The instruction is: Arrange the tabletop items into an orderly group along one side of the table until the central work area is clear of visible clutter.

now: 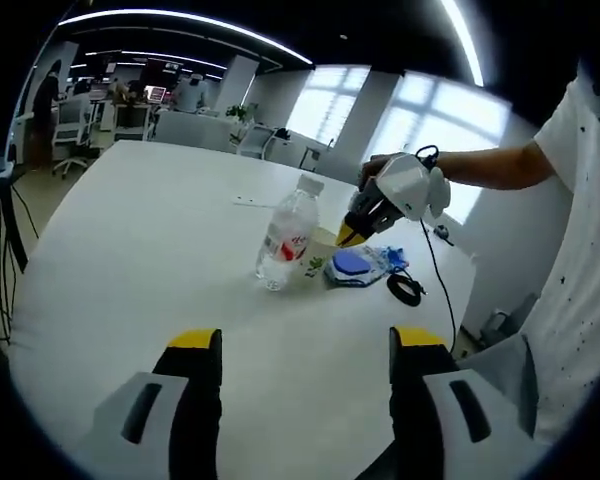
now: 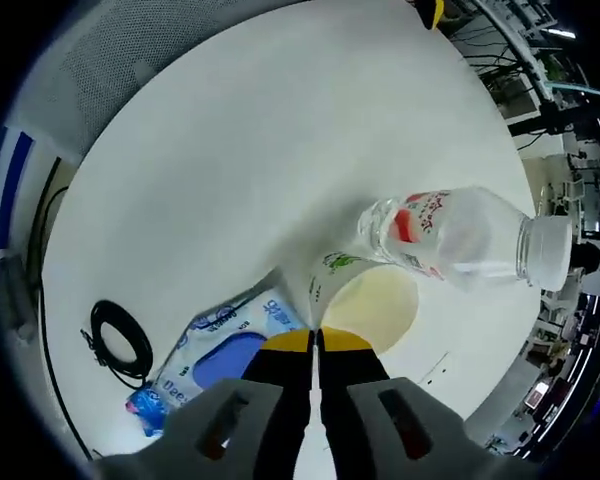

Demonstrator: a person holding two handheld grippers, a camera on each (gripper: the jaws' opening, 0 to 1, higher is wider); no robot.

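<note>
Working on the gathering step here, as far as we can judge: our right gripper [image 2: 315,340] has its fingers pinched together on the rim of a paper cup [image 2: 365,300], right at the fingertips. In the left gripper view that same right gripper [image 1: 352,236] hangs over the little cluster at the far edge of the counter [image 1: 130,250].

The cup is pale with a yellowish inside and a small green print on its wall. A clear water bottle [image 2: 450,235] with a red label and white cap stands just beyond the fingers, beside the cup or touching it, we can't tell which. To the left of the fingers lies a blue wipes pack [image 2: 215,355], with a coiled black cable [image 2: 120,340] further left.

Our left gripper [image 1: 305,345] has fingers spread wide, holding nothing, well short of the group.

Next we'd probably nudge the cup snug against its neighbours without tipping that bottle.
</note>
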